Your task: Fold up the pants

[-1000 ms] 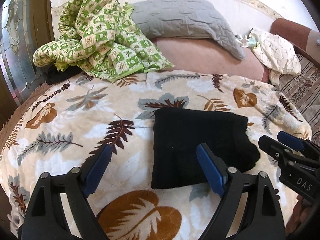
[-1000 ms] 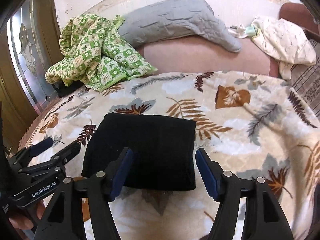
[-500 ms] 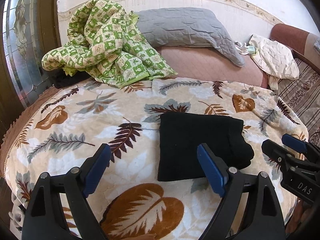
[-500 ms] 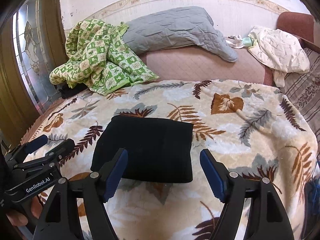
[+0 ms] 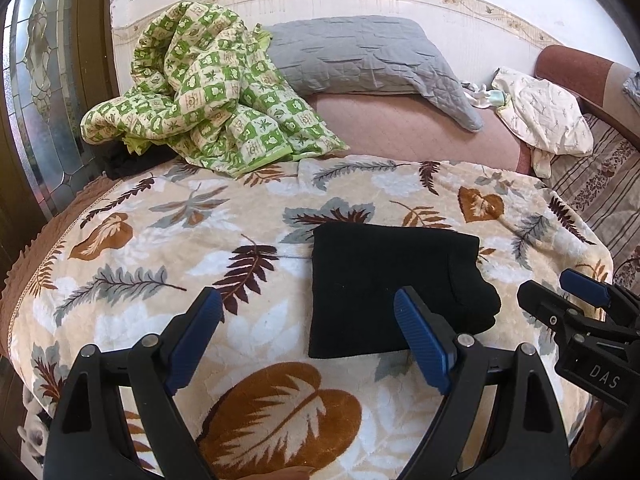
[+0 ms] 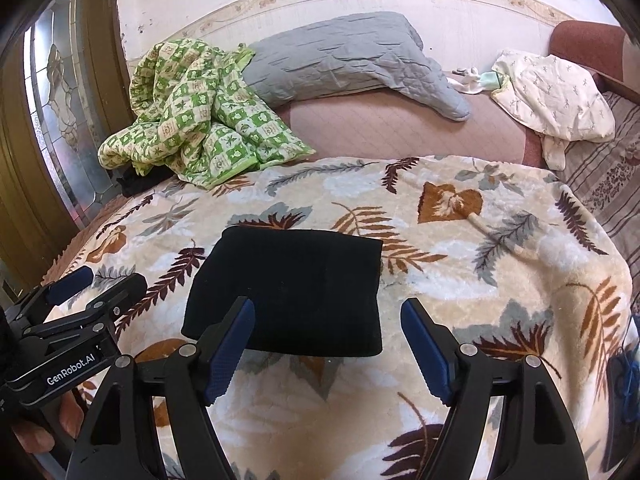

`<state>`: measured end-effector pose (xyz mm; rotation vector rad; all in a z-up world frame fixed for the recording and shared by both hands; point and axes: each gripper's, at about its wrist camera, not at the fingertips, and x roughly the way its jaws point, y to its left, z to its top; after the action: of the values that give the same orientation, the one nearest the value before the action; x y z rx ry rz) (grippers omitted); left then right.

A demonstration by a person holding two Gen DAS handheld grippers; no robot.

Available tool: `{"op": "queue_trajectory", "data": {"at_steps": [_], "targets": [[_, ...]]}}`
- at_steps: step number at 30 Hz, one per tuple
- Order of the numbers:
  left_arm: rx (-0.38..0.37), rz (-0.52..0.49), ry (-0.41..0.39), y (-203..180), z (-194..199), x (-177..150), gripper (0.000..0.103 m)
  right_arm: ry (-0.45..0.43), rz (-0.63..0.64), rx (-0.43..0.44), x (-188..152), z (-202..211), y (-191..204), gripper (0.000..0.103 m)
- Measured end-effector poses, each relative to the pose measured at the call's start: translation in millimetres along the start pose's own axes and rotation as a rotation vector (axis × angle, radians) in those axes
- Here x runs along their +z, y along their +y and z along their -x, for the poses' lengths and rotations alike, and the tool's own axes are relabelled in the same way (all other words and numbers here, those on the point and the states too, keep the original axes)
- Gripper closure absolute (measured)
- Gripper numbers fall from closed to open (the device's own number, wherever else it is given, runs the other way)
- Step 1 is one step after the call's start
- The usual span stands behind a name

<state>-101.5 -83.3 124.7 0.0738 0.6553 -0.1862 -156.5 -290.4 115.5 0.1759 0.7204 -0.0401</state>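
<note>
Left wrist view: black pants point(image 5: 384, 288) lie folded into a compact rectangle on the leaf-print blanket point(image 5: 200, 240), flat and released. Left gripper point(image 5: 308, 340) hangs above the blanket just left of the pants, jaws wide apart, nothing between them. Right gripper point(image 6: 328, 344) sits over the pants' near edge, jaws spread, pads clear of the cloth. Green checked quilt point(image 6: 192, 120) and grey pillow point(image 6: 344, 56) lie behind, well apart.
</note>
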Motion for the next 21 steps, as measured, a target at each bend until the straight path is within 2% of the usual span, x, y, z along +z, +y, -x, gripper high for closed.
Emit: {"op": "queue_trajectory", "data": {"at_steps": [21], "targets": [[-0.003, -0.015, 0.027, -2, -11, -5, 0.014, 0.041, -0.004, -0.005, -5, -16, -3, 0.025]]}}
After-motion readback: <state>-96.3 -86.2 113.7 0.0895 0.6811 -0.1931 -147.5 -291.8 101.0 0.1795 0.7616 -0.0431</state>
